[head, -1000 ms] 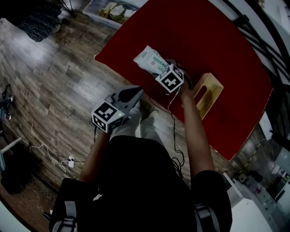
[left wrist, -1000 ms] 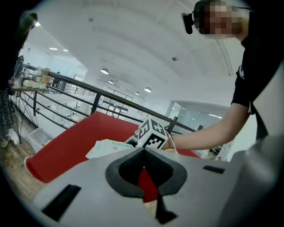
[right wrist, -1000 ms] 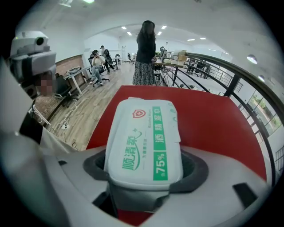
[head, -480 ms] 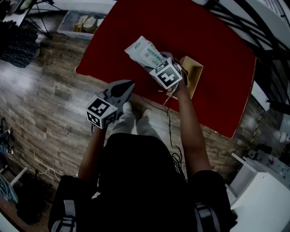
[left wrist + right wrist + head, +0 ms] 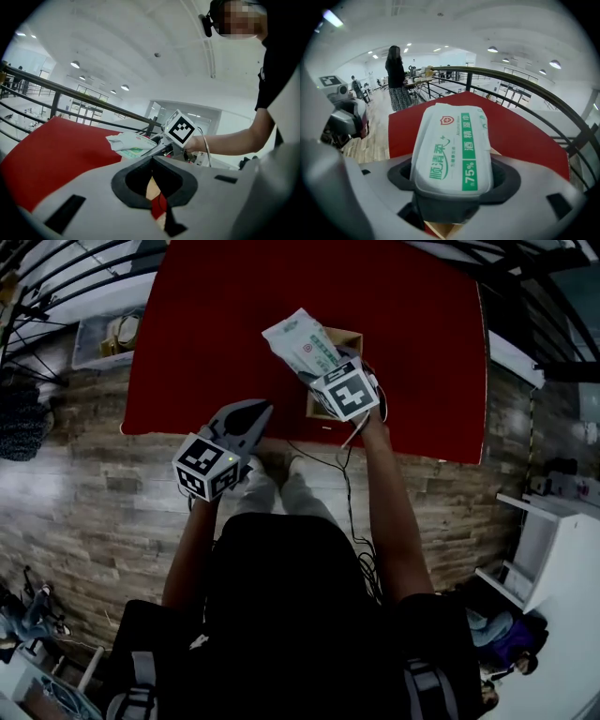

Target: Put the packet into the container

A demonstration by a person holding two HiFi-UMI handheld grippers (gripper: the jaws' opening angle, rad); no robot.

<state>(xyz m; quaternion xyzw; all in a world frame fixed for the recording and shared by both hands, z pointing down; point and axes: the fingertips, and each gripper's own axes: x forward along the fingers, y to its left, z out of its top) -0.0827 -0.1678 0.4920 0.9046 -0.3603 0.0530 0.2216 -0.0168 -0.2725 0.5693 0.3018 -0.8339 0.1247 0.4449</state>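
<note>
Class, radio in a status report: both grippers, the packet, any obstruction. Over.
Left gripper shut, empty. Right gripper shut on packet, held above the container, not yet in. No obstruction seen.

A red-topped bench point(image 5: 234, 324) stands on a wood-plank floor point(image 5: 84, 474). Off its left edge a clear plastic bin point(image 5: 111, 334) sits on the floor. A black railing point(image 5: 525, 86) runs past the far edge. A white cabinet point(image 5: 553, 559) stands well off the near right corner. A person in dark clothes point(image 5: 396, 77) stands well beyond the bench.
</note>
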